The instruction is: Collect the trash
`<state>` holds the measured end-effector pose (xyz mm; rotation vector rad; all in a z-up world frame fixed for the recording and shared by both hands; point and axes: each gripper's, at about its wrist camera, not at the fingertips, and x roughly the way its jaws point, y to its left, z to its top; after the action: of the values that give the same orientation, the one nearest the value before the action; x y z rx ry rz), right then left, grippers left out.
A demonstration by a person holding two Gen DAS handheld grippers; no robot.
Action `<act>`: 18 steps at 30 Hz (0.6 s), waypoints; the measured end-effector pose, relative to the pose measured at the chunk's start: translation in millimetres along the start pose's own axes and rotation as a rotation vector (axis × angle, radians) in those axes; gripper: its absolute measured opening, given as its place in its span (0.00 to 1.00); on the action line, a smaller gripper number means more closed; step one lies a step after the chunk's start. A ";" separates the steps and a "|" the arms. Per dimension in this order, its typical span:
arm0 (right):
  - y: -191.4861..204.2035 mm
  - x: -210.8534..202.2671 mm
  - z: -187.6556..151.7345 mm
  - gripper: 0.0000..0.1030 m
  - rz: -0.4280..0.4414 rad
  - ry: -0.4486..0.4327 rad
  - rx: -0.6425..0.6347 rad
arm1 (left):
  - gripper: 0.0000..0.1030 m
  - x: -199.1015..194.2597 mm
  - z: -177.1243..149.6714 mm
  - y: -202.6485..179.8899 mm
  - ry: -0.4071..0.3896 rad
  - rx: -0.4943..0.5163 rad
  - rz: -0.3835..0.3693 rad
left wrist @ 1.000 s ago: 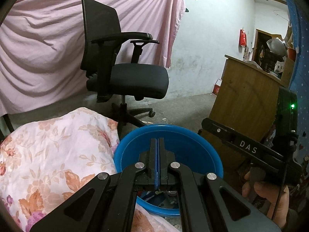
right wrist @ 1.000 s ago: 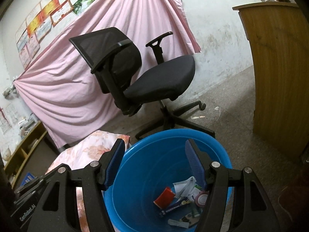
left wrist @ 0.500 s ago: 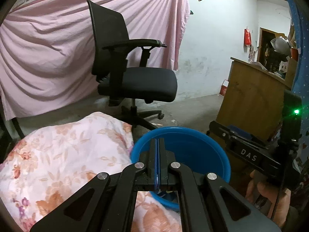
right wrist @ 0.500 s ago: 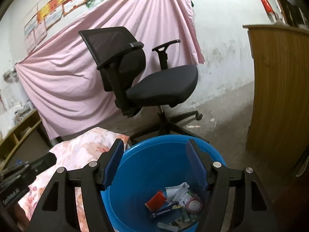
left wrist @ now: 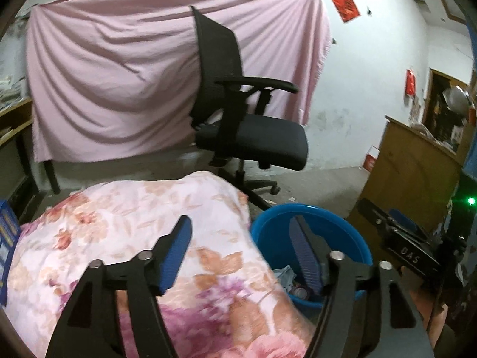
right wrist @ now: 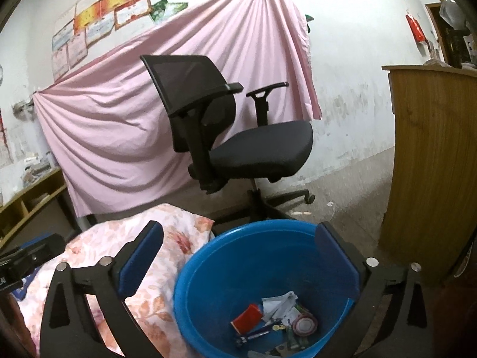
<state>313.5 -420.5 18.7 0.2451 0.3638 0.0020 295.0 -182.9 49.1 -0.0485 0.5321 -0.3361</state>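
Note:
A blue plastic bin (right wrist: 238,268) stands on the floor beside a floral quilt; it also shows in the left wrist view (left wrist: 328,226). In it lie several bits of trash: a red wrapper (right wrist: 247,319), white paper (right wrist: 278,304), a tape roll (right wrist: 304,325). My right gripper (right wrist: 238,256) is open and empty above the bin's rim. My left gripper (left wrist: 241,253) is open and empty, over the quilt's edge and the bin's left side. The right gripper's body (left wrist: 408,250) shows at the right of the left wrist view.
A floral quilt (left wrist: 119,238) covers the surface left of the bin. A black office chair (right wrist: 232,137) stands behind the bin before a pink sheet (left wrist: 119,74). A wooden cabinet (right wrist: 435,164) stands at the right. A low shelf (right wrist: 29,200) is at the left.
My left gripper has opened from shut and moved left over the quilt. My right gripper has opened wider and stayed above the bin.

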 end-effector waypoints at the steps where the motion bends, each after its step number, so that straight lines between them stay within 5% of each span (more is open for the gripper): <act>1: 3.0 -2.7 -0.5 1.00 0.003 -0.011 0.000 | 0.78 -4.7 -1.3 5.0 -0.009 -0.013 0.005; 5: 16.4 -18.1 -4.7 1.00 0.019 -0.067 -0.013 | 0.91 -27.9 -7.9 22.4 -0.076 -0.065 0.040; 18: 65.9 -90.2 -41.7 1.00 0.037 -0.208 -0.112 | 0.94 -99.7 -44.1 53.5 -0.193 -0.117 0.103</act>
<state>217.2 -350.7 28.4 0.1391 0.1519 0.0332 208.2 -98.0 52.9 -0.1647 0.3606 -0.1967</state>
